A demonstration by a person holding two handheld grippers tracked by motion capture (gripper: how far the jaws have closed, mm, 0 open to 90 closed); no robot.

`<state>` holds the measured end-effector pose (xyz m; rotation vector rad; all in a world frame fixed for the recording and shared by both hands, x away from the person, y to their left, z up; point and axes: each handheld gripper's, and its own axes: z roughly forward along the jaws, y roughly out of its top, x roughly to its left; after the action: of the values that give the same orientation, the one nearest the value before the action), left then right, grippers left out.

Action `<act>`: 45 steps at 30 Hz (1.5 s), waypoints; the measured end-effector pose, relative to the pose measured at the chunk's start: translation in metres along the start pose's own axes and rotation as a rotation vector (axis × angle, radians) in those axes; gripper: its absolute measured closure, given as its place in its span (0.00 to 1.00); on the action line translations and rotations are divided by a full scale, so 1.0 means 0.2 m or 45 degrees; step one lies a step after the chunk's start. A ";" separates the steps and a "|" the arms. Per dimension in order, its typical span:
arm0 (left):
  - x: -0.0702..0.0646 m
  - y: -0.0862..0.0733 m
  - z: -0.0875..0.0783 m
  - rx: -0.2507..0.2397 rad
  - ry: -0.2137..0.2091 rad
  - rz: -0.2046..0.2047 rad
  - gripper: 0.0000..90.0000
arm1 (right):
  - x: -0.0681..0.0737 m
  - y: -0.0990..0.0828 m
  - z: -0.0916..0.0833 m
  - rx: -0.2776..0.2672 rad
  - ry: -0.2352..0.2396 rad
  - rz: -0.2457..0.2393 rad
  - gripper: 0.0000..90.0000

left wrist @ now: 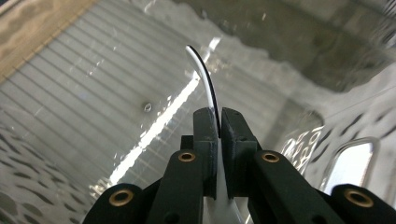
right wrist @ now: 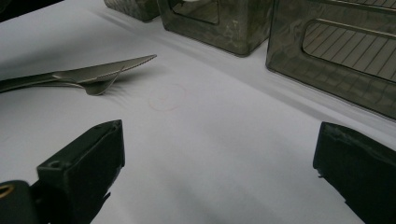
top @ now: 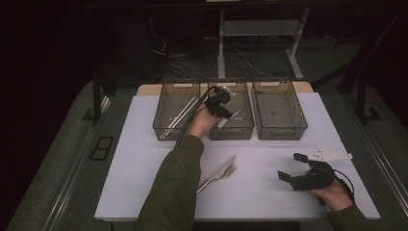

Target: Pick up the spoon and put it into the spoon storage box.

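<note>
We note the left gripper [top: 222, 107] poised over the middle bin [top: 231, 126] of three smoked-plastic bins, its jaws pinching a thin white utensil [left wrist: 205, 81] edge-on; from the left gripper view we see the curved white piece rise from between the pads with the ribbed floor of that bin behind it, and we cannot tell exactly which kind of utensil it is. In the high view the white piece [top: 230, 117] juts from the gripper toward the bin's near wall. The left bin [top: 166, 126] holds long pale sticks [top: 180, 115] lying aslant; the right bin [top: 281, 129] stands just beside the middle one. The right gripper [top: 291, 166] rests low at the near right of the white table [top: 269, 192], jaws spread wide with nothing between them. A metal knife [right wrist: 100, 72] and fork [right wrist: 95, 86] lie together on the table, knife over fork, well apart from both grippers, and a faint red circle [right wrist: 166, 98] is drawn just beside them
</note>
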<state>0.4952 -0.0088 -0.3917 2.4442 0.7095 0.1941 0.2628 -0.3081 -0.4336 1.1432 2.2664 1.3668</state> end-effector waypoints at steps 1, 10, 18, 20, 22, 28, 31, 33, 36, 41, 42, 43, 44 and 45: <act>0.00 0.00 0.00 0.006 -0.007 0.002 0.94 | 0.00 0.00 0.00 -0.001 -0.001 0.001 0.02; -0.01 0.00 0.03 0.069 -0.034 -0.006 0.93 | 0.00 0.00 0.00 -0.004 -0.002 -0.004 0.02; -0.01 0.00 0.03 0.056 -0.035 -0.017 0.91 | 0.00 0.00 0.00 -0.004 -0.002 -0.003 0.02; -0.01 0.00 0.03 0.055 -0.042 -0.022 0.89 | 0.00 0.00 0.00 -0.004 -0.002 -0.002 0.02; 0.00 0.00 0.02 0.049 -0.043 -0.018 0.89 | 0.00 0.00 0.00 -0.004 -0.002 -0.004 0.02; -0.01 0.02 -0.05 -0.021 -0.058 -0.020 0.80 | 0.00 0.00 0.00 -0.002 -0.001 0.000 0.02; -0.03 0.02 -0.10 -0.065 -0.060 -0.032 0.71 | 0.00 0.00 0.00 -0.003 -0.004 -0.004 0.02; -0.05 0.03 -0.14 -0.116 -0.076 -0.064 0.68 | 0.00 0.00 0.00 0.001 -0.003 -0.001 0.02; -0.06 0.03 -0.20 -0.135 -0.103 -0.033 0.64 | 0.00 0.00 0.00 0.001 -0.004 -0.006 0.02; -0.10 0.00 -0.29 -0.222 -0.125 -0.036 0.55 | 0.00 0.00 0.00 0.002 -0.006 -0.003 0.02; -0.11 0.00 -0.29 -0.244 -0.132 -0.051 0.53 | 0.00 0.00 0.00 0.004 -0.005 -0.002 0.02; -0.11 -0.01 -0.32 -0.246 -0.141 -0.030 0.53 | 0.00 0.00 0.00 0.005 -0.003 0.000 0.02; -0.12 -0.02 -0.33 -0.265 -0.141 -0.038 0.52 | 0.00 0.00 0.00 0.005 -0.004 -0.002 0.02; -0.12 -0.03 -0.34 -0.272 -0.146 -0.032 0.51 | 0.00 0.00 0.00 0.007 -0.002 0.001 0.02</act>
<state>0.4519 0.0157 -0.3388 2.2231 0.6347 0.1127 0.2625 -0.3080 -0.4338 1.1471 2.2701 1.3601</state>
